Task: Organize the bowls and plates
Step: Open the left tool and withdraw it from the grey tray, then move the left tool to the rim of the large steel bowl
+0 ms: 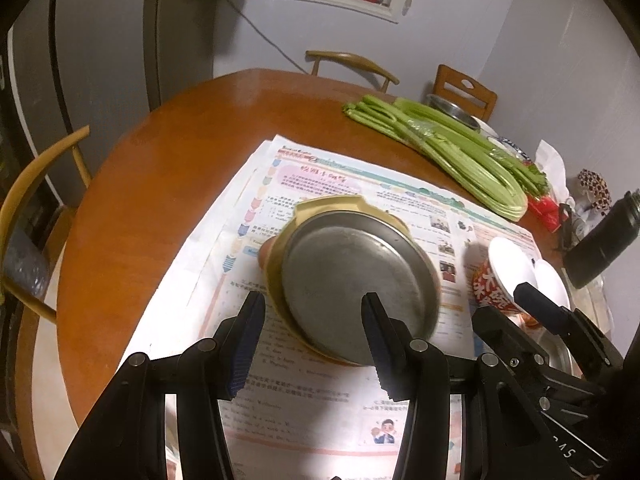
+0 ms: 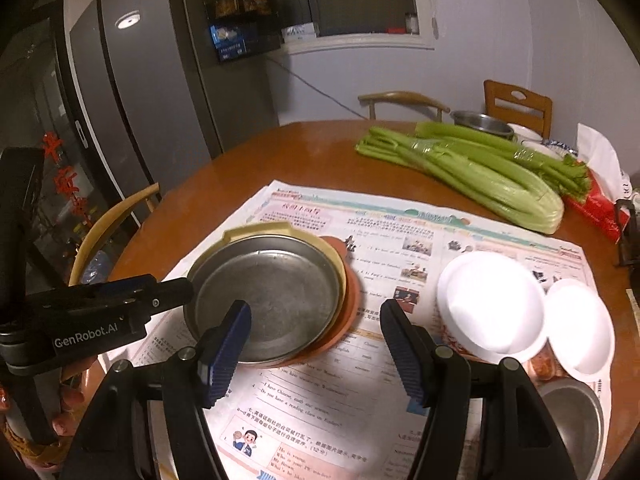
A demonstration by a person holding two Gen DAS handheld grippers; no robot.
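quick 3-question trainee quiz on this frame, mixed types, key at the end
1. True or false: the metal plate lies on top of the plate stack.
2. What lies on the table beyond the newspaper? A) celery B) bread C) bananas
3. How many white bowls stand right of the stack?

Key:
1. True; yellow plate and orange plate lie under it.
2. A, the celery.
3. Two: large bowl, small bowl.
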